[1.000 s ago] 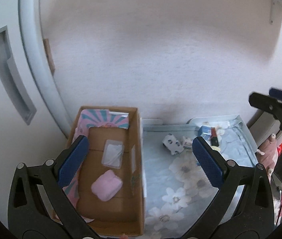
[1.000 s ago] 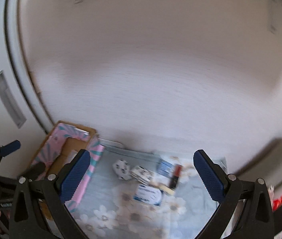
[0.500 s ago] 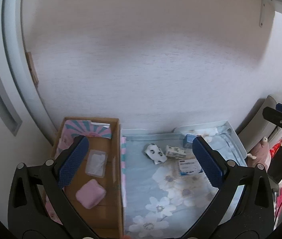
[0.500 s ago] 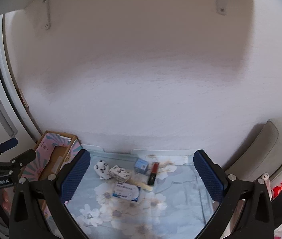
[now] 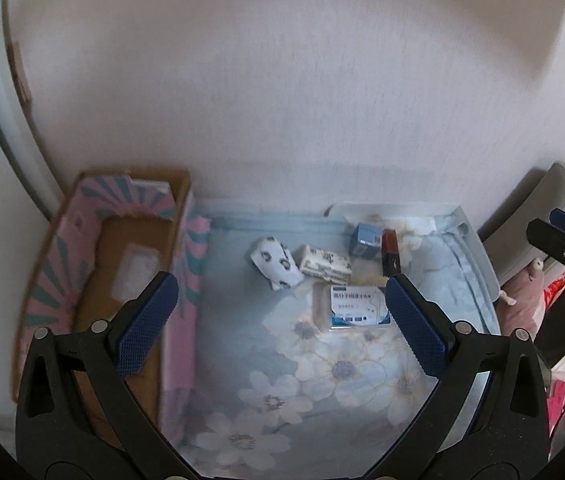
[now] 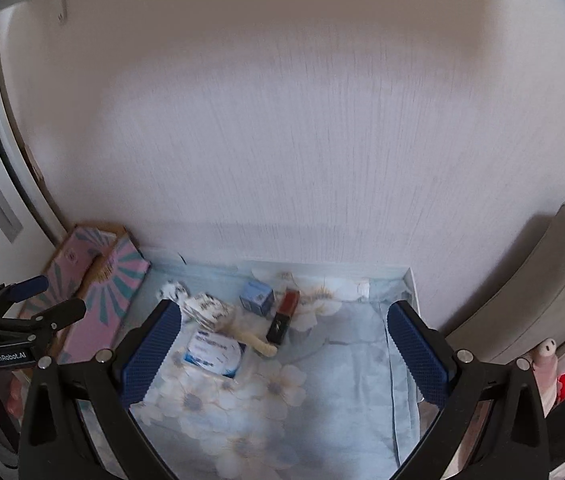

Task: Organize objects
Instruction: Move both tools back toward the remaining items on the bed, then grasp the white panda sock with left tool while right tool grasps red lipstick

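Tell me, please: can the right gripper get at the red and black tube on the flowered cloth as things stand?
Probably yes. The right gripper is open and holds nothing, and the red and black tube lies uncovered ahead of it. A small blue box and a cream stick lie close beside it.

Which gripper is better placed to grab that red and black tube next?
Right, probably. The red and black tube lies between the open right gripper fingers; the left gripper frames it at its right fingertip.

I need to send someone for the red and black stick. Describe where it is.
On the floral blue cloth by the wall, find the cluster of small packets. The red and black stick lies just right of the small blue box, the only red, slim item there.
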`<act>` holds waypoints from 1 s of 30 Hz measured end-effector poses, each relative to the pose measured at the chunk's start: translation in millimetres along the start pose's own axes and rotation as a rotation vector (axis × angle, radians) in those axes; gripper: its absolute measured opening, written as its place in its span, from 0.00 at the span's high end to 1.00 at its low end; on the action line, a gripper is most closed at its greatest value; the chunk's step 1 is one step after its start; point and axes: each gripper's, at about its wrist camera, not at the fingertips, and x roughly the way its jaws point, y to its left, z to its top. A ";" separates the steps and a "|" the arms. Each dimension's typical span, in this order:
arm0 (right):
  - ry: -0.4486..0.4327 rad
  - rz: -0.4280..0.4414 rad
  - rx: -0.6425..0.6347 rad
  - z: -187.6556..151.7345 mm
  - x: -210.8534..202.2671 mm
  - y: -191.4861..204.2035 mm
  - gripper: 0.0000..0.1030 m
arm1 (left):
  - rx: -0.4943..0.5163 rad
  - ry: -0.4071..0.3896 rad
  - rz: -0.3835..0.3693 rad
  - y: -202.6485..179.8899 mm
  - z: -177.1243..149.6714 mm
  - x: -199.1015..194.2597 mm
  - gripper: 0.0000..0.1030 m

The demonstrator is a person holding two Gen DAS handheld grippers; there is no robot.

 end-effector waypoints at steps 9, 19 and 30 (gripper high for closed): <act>0.081 0.029 -0.042 -19.3 72.6 -6.9 0.00 | -0.021 0.030 0.086 -12.7 -28.6 70.3 0.01; 0.195 0.000 -0.019 -33.1 155.4 -5.4 0.12 | 0.004 0.077 0.176 -4.7 -39.1 149.4 0.11; 0.264 -0.042 -0.024 -40.4 197.0 -1.2 0.45 | 0.026 0.084 0.145 -3.0 -31.4 190.4 0.15</act>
